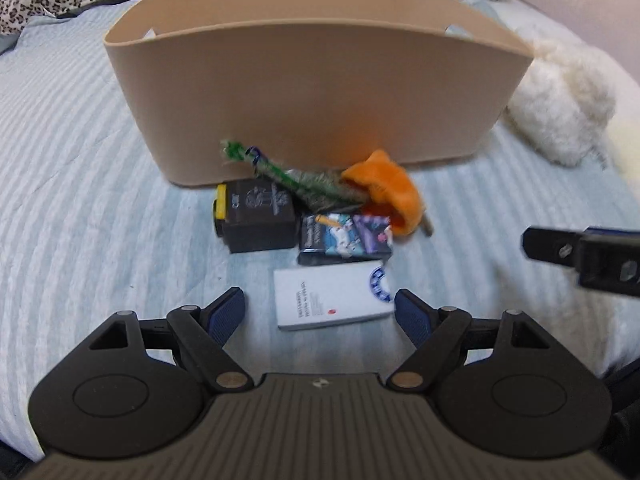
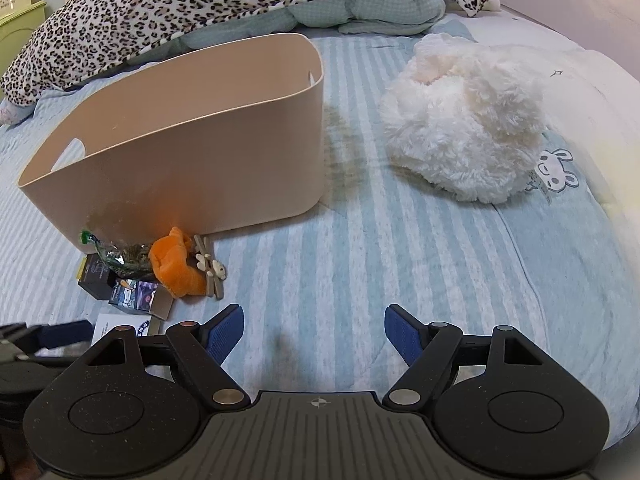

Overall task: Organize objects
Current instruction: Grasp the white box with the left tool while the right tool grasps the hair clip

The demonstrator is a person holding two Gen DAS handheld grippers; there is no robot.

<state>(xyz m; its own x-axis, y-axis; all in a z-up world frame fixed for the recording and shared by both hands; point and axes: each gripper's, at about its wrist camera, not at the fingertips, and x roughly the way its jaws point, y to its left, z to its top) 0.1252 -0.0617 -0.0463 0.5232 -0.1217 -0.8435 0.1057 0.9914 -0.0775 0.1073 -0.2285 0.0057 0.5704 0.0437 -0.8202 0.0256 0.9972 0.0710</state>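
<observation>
A tan plastic bin point(image 1: 312, 92) stands on the striped bed; it also shows in the right wrist view point(image 2: 192, 148). In front of it lie a white box point(image 1: 332, 300), a picture-printed box point(image 1: 344, 240), a black box point(image 1: 256, 216), a green foil packet point(image 1: 296, 180) and an orange plush point(image 1: 384, 192). My left gripper point(image 1: 320, 312) is open, its fingers either side of the white box's near end. My right gripper point(image 2: 314, 332) is open and empty over bare bedding, right of the pile point(image 2: 160, 276). It shows in the left wrist view point(image 1: 584, 256) at the right edge.
A white fluffy plush point(image 2: 464, 128) lies right of the bin. A leopard-print blanket point(image 2: 200, 4) and pillows lie behind the bin. Small wooden clips point(image 2: 210, 268) lie beside the orange plush. The striped bedding point(image 2: 400, 260) stretches right of the pile.
</observation>
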